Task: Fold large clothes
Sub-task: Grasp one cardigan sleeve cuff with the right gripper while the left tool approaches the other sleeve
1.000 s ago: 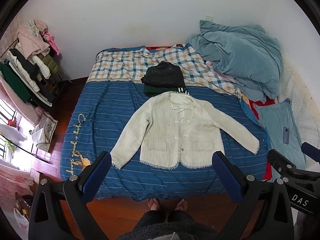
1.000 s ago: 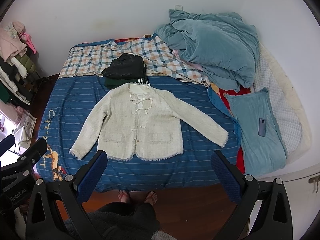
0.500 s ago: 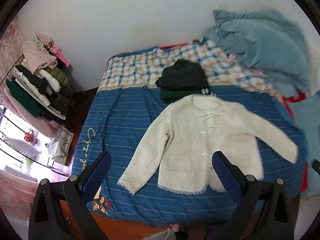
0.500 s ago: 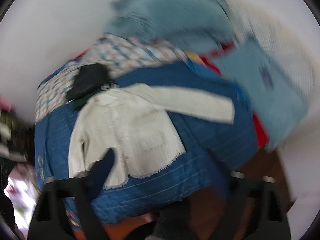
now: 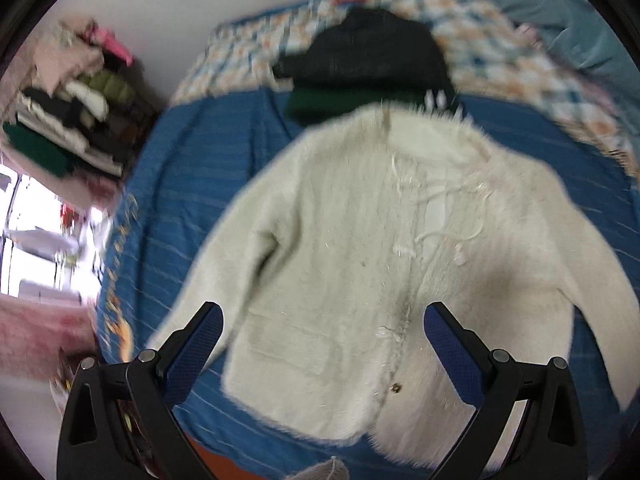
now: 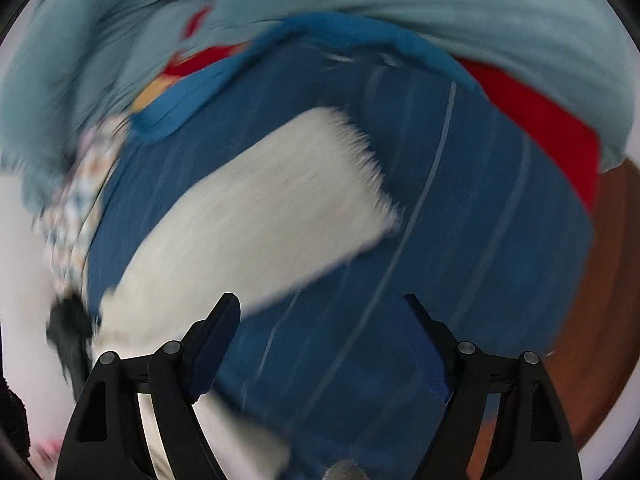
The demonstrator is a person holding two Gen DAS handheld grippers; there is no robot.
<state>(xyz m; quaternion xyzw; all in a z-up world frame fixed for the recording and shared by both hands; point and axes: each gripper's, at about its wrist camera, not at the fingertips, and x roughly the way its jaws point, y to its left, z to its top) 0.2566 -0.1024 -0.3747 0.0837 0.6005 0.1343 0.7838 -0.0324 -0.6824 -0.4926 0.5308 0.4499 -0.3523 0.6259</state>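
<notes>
A cream fuzzy cardigan (image 5: 360,248) lies flat, front up, on the blue striped bedspread (image 5: 192,184). My left gripper (image 5: 322,344) is open and empty, hovering over the cardigan's lower hem. In the right wrist view the cardigan's right sleeve (image 6: 256,216) stretches across the bedspread (image 6: 460,220), its fringed cuff up and right. My right gripper (image 6: 324,340) is open and empty, just below the sleeve. Both views are motion-blurred.
A folded black and green clothes pile (image 5: 364,64) sits above the cardigan's collar. A checked sheet (image 5: 500,60) and a grey-blue duvet (image 6: 440,4) lie at the bed's head and right side. A clothes rack (image 5: 68,120) stands left of the bed. Wooden floor (image 6: 608,280) shows at right.
Both grippers have dropped from high above the bed to close over the cardigan. The left moved over the hem, the right swung toward the right sleeve. Both stayed open.
</notes>
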